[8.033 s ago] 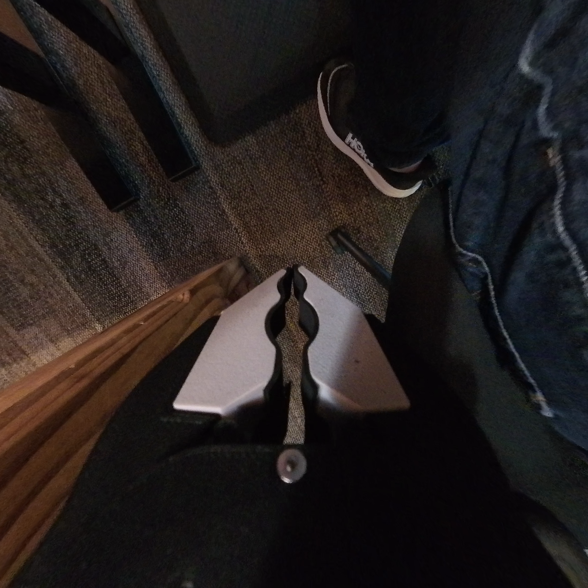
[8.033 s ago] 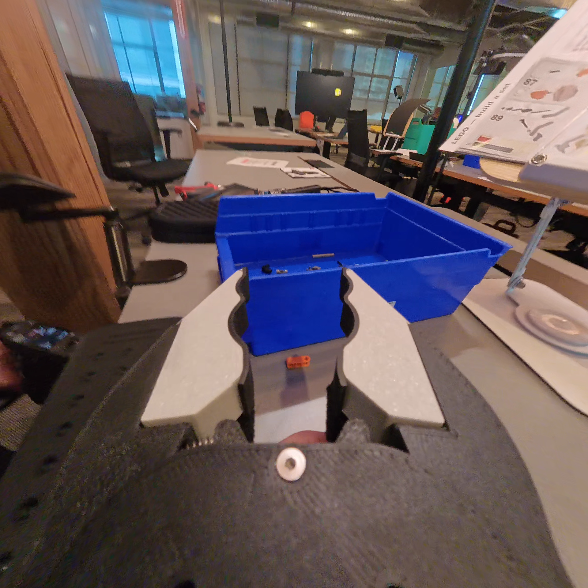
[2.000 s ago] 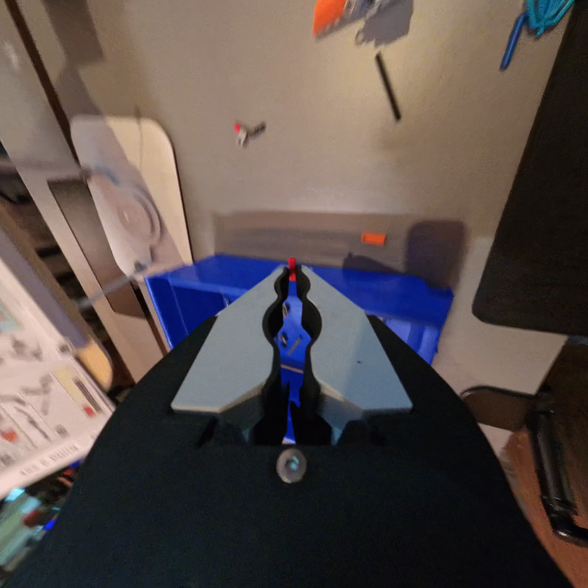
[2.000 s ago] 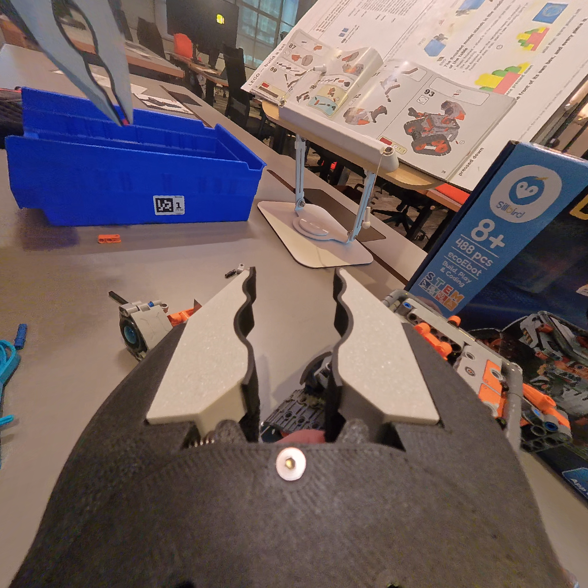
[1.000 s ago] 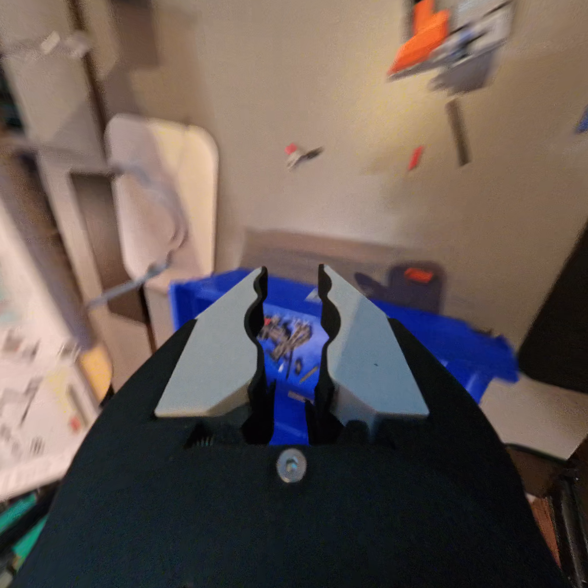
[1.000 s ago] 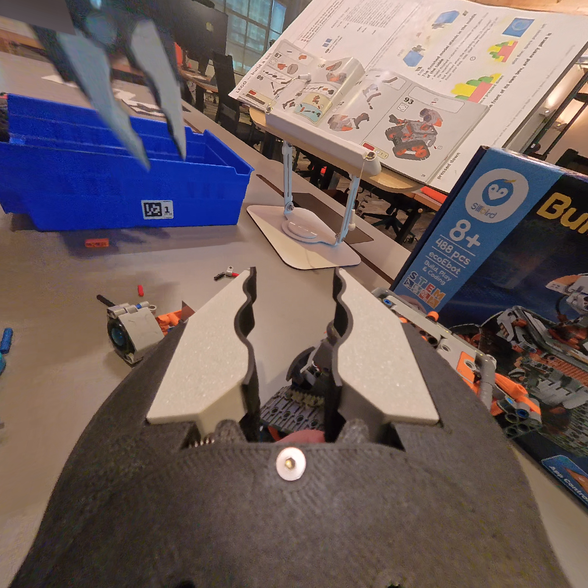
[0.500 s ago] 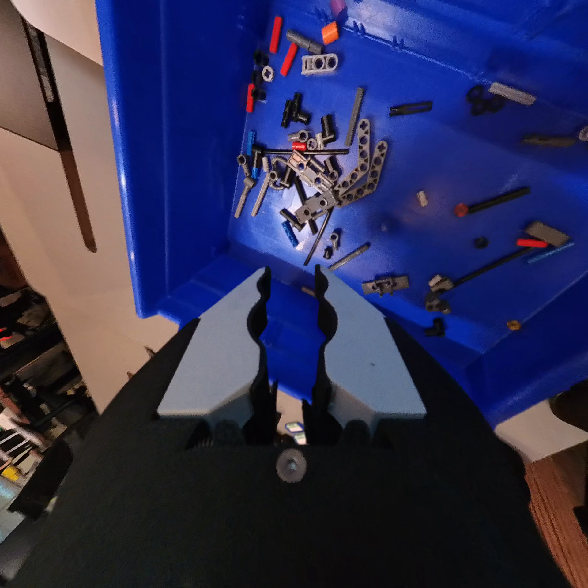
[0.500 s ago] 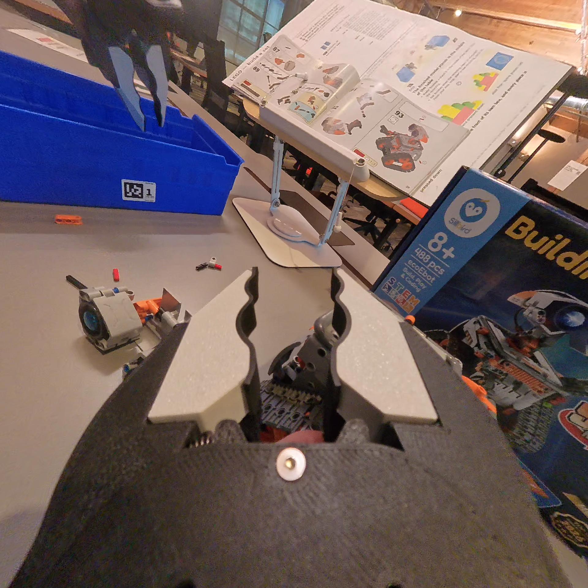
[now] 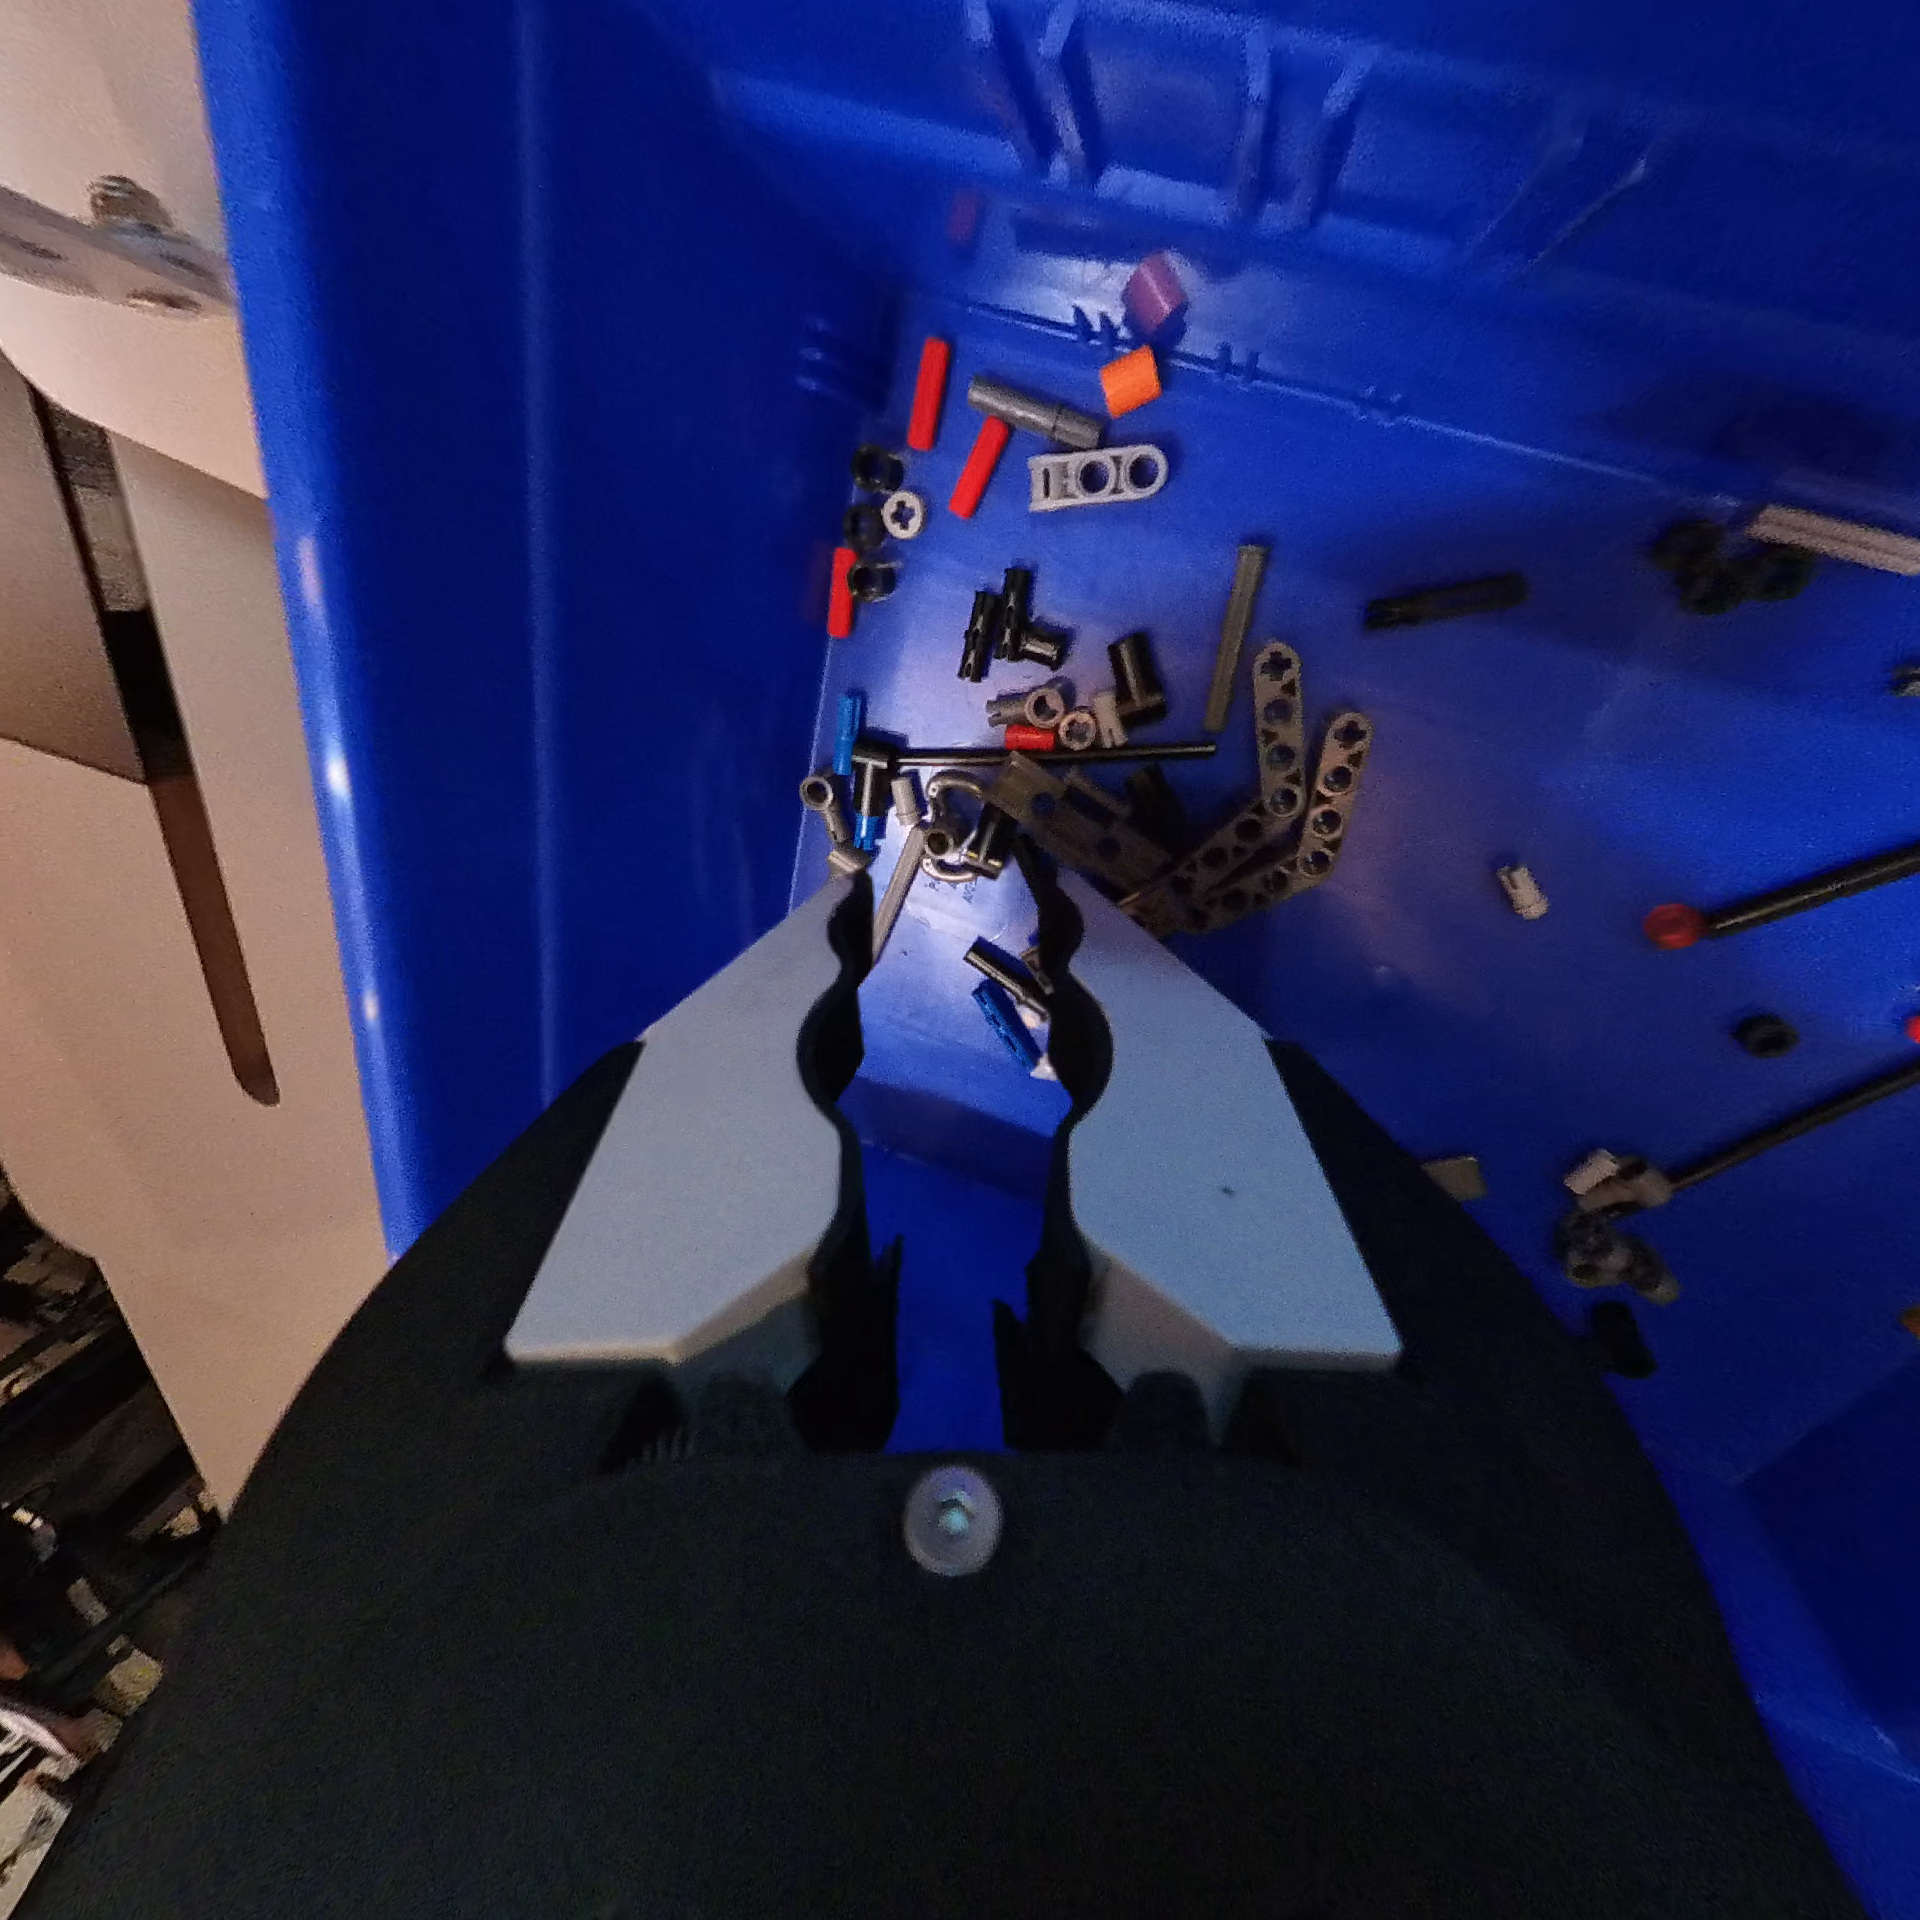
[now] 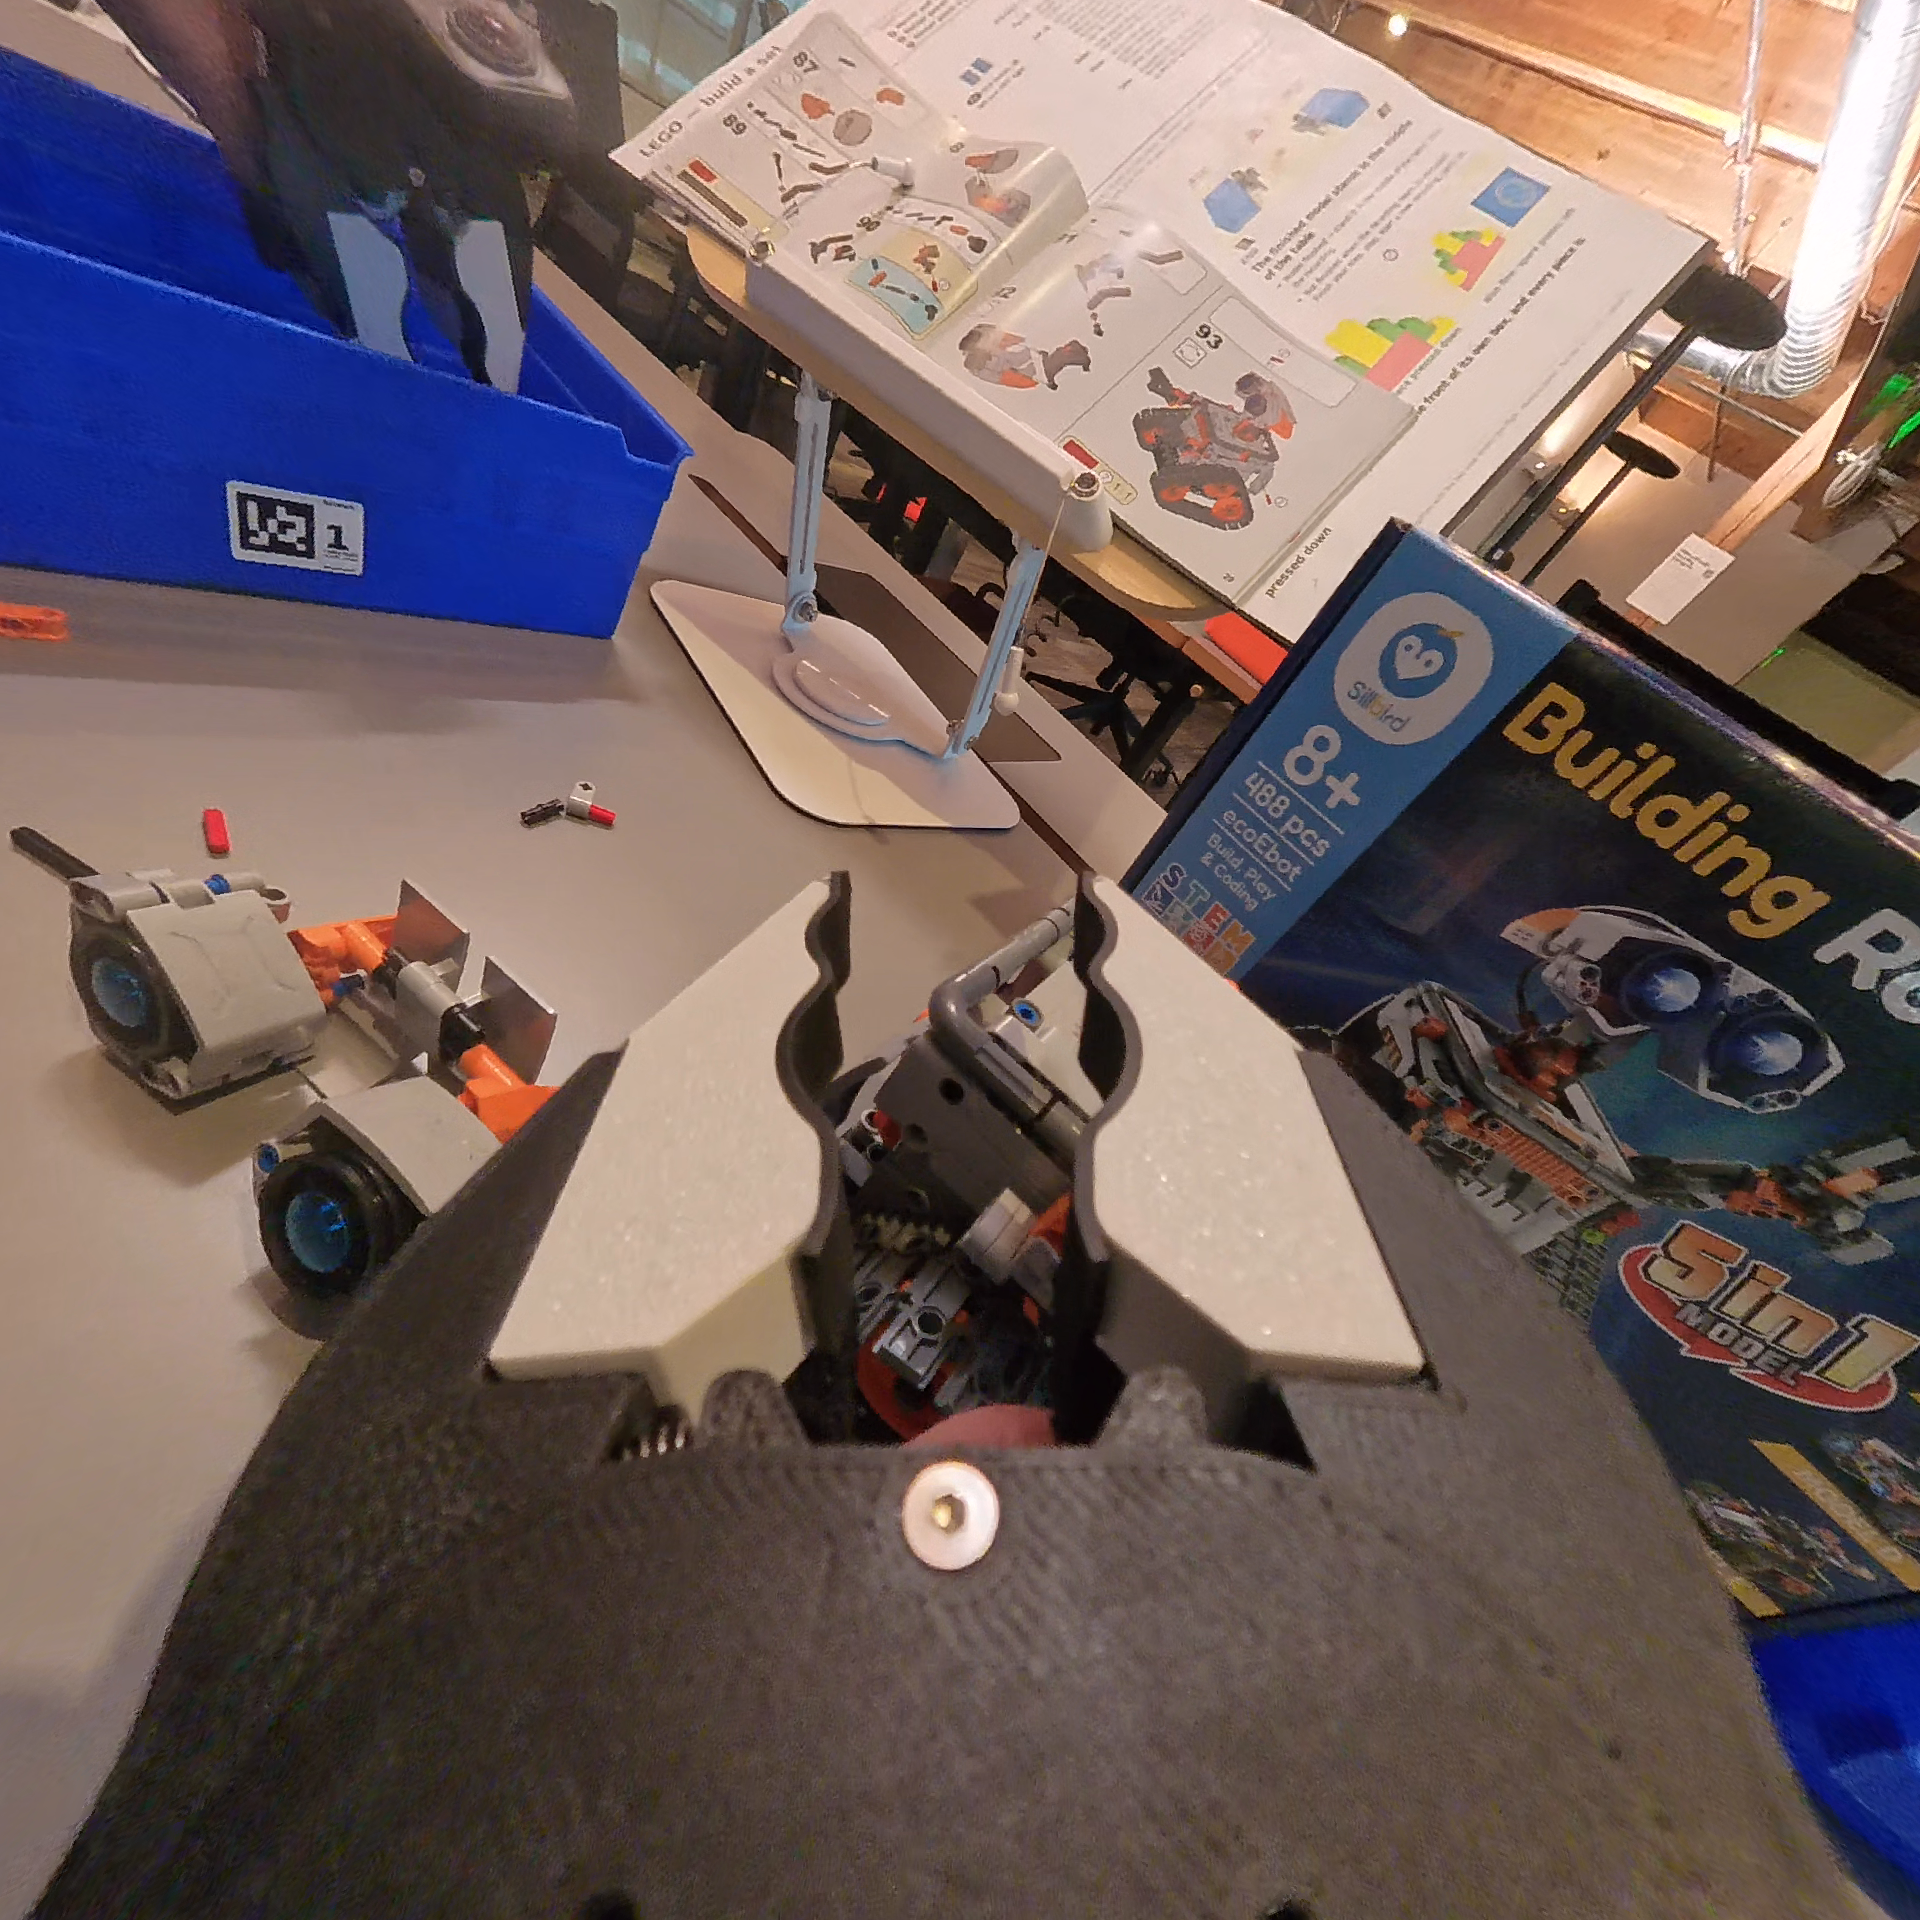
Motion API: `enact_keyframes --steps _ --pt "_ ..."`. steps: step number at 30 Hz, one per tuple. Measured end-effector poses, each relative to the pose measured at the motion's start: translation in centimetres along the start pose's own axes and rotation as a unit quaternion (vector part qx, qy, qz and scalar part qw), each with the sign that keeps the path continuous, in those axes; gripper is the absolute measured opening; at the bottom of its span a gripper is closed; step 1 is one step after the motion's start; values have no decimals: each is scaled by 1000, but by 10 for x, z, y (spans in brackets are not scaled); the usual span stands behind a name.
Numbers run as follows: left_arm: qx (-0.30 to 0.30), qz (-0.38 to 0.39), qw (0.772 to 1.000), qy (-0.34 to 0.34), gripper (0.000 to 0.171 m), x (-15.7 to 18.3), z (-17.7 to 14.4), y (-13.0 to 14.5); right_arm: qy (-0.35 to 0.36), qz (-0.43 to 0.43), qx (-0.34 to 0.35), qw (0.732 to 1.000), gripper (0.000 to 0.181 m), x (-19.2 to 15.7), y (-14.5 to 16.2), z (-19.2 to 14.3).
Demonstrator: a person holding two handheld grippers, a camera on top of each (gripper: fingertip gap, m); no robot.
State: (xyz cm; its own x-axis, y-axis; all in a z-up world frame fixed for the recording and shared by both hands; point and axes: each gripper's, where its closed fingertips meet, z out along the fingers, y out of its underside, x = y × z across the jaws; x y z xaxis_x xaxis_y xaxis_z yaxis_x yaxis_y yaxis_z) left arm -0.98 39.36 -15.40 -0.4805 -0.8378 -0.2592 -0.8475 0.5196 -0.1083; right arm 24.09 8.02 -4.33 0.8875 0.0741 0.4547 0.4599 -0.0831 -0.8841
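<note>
The left gripper [image 9: 951, 894] hangs inside the deep blue plastic bin [image 9: 540, 582], its grey fingers spread with bare blue floor between them and nothing pinched; the tips stand just short of a heap of small grey, black and red building-toy pieces [image 9: 1049, 748] gathered near the bin's left wall. That wall rises close beside the left finger, while the bin floor to the right lies more open, dotted with stray black axles [image 9: 1787, 894]. The right gripper [image 10: 956, 899] is spread too, straddling a grey and orange part-built toy model [image 10: 966, 1091] on the grey tabletop [image 10: 416, 727]; whether the fingers touch it cannot be told. A blue printed cardboard box [image 10: 1558, 987] stands close on its right, a grey wheeled sub-assembly [image 10: 208, 987] lies to the left, and an open instruction booklet on a white stand [image 10: 1039, 312] sits beyond.
</note>
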Motion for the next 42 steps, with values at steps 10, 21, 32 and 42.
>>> enact_keyframes --steps 10,21,32,42 --pt "-9 43 998 47 15 10 17 7 13 -27 -18 999 40 0 5 1" --pt "-8 61 997 50 4 1 24 1 14 -29 -19 999 40 1 5 0" --pt "-7 60 997 55 12 2 6 8 12 -28 -20 999 40 1 5 0" --pt "-6 1 996 90 12 7 22 -7 10 -28 -20 999 41 1 5 -1"
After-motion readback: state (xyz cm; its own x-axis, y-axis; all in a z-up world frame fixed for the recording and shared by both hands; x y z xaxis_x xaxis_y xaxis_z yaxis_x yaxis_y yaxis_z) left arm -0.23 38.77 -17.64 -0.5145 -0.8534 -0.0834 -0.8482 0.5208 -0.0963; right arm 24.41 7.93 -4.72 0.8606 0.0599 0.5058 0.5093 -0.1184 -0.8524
